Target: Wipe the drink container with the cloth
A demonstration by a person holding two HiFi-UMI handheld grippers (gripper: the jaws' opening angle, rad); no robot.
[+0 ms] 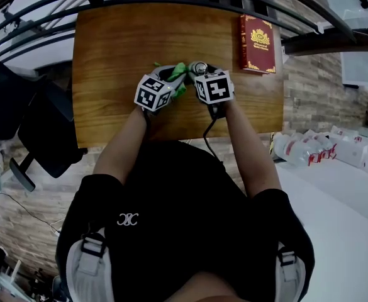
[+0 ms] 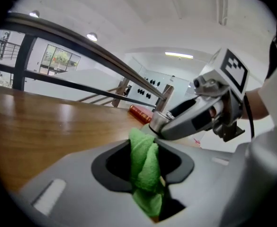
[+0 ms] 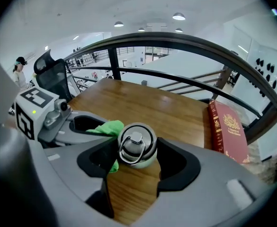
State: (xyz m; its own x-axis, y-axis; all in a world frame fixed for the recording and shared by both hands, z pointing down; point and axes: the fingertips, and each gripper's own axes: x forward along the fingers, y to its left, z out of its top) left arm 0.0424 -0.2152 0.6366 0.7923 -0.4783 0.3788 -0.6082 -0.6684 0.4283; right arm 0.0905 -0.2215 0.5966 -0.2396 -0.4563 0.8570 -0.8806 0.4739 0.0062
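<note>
A person's left tongs [image 2: 145,169] pinch a bunched green cloth [image 2: 144,157], the fabric squeezed between the jaws and spilling out above and below them. The right tongs [image 3: 134,161] are clamped round a steel bottle [image 3: 137,146] just under its ring-topped cap. The cloth presses against the side of the bottle nearest the left tongs, in the narrow space where the two pairs of tongs meet tip to tip over the middle of a wooden bench [image 1: 111,49]. Whether the bottle's base rests on the bench cannot be told. In the head view both forearms reach forward side by side, with the marker cubes close together. A red book [image 1: 256,44] with a gilt cover lies flat on the bench, beyond and to the right of the right tongs and well apart from the bottle. A dark railing [image 3: 185,44] curves past the bench's far edge. A black chair [image 1: 45,131] stands off to the left of the left tongs.
</note>
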